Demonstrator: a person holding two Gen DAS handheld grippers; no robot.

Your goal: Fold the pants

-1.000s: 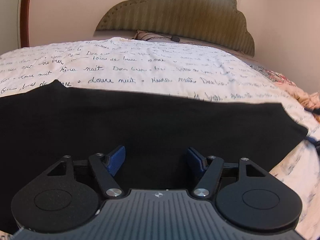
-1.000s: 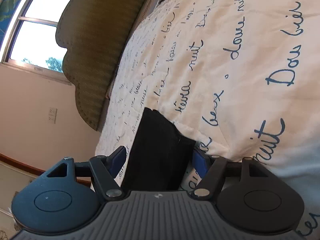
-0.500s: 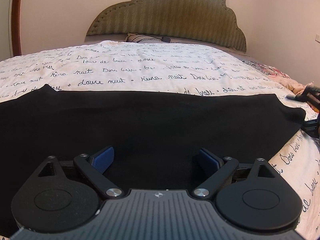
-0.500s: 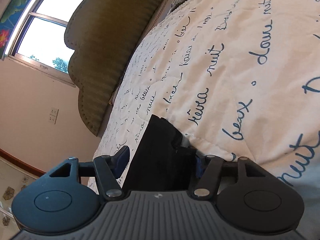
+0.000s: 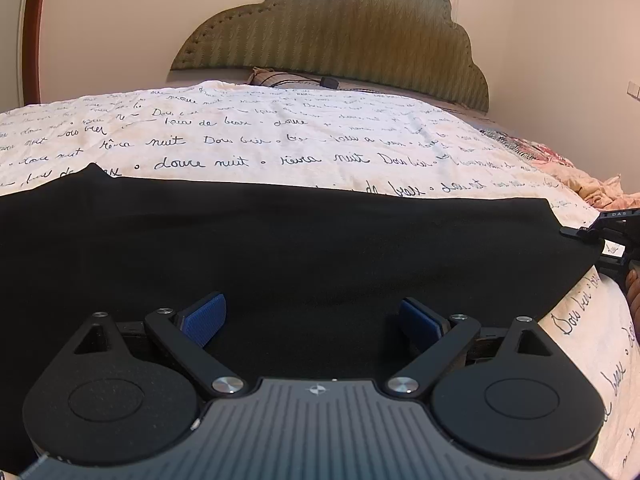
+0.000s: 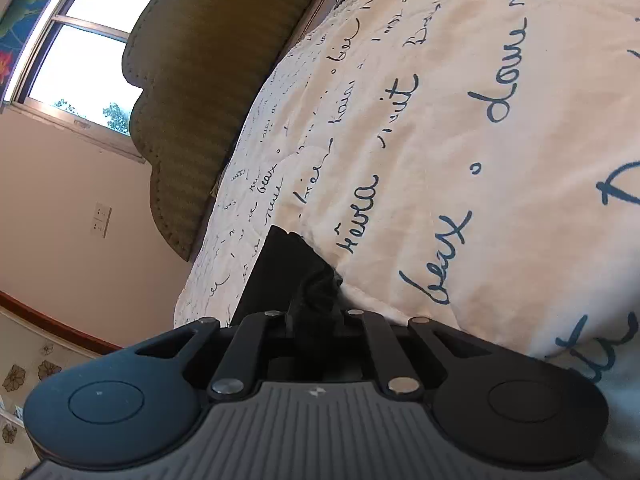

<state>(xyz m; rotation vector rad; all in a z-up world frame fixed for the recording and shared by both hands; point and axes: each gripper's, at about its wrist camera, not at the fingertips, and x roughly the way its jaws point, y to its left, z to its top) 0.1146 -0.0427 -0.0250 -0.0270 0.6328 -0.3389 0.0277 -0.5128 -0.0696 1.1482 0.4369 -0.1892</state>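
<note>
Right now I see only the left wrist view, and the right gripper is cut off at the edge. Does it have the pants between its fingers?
Observer: Yes. In the right wrist view the right gripper is closing its jaws, with a bunched corner of the black pants between them.
Operator: How much cloth shows beyond the fingers there?
Observer: Only a narrow dark strip, seen almost edge-on; the lettered bedspread fills the rest of that side.

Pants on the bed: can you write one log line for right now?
pants: flat on bed | left gripper: open above pants | right gripper: closing on pants end
</note>
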